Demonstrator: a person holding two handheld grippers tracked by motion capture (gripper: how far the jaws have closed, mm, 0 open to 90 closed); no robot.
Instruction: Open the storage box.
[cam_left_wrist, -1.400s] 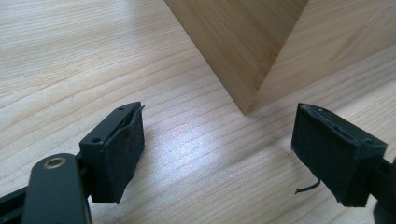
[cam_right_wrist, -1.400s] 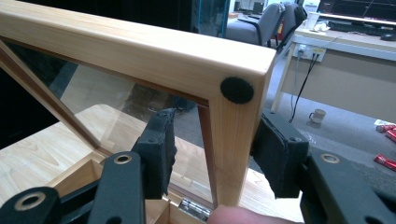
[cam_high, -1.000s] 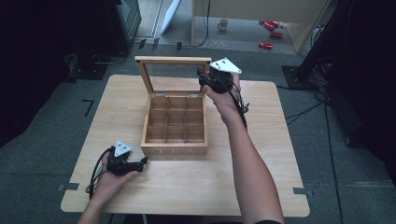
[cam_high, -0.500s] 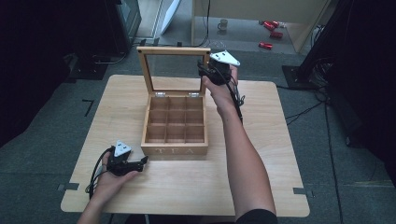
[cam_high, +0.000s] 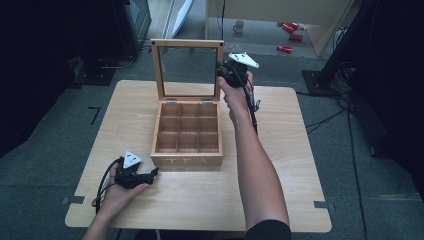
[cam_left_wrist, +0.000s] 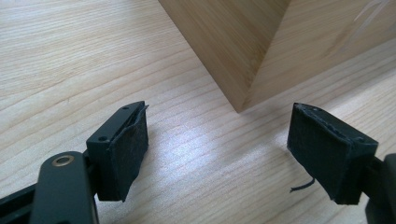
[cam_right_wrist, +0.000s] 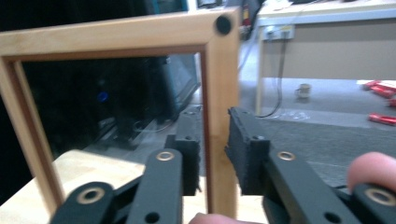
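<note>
A wooden tea box (cam_high: 187, 161) with several empty compartments stands mid-table, and its glass-paned lid (cam_high: 187, 44) is raised upright at the back. My right gripper (cam_high: 222, 75) is shut on the right side of the lid's frame (cam_right_wrist: 219, 84), one jaw on each side of the wooden strip, as the right gripper view (cam_right_wrist: 215, 158) shows. Low on the table, my left gripper (cam_high: 152, 172) stands open just off the box's front left corner. In the left gripper view that corner (cam_left_wrist: 243, 56) lies just ahead of the wide-apart jaws (cam_left_wrist: 217, 149), with nothing between them.
The light wooden table (cam_high: 280, 175) has bare surface to the right and front of the box. Behind the table, on the floor, are a mug (cam_high: 239, 25) and red objects (cam_high: 290, 30). Dark equipment stands at the left and right.
The right gripper has swung the lid up and back, from a tilt to upright. The left gripper has stayed where it was.
</note>
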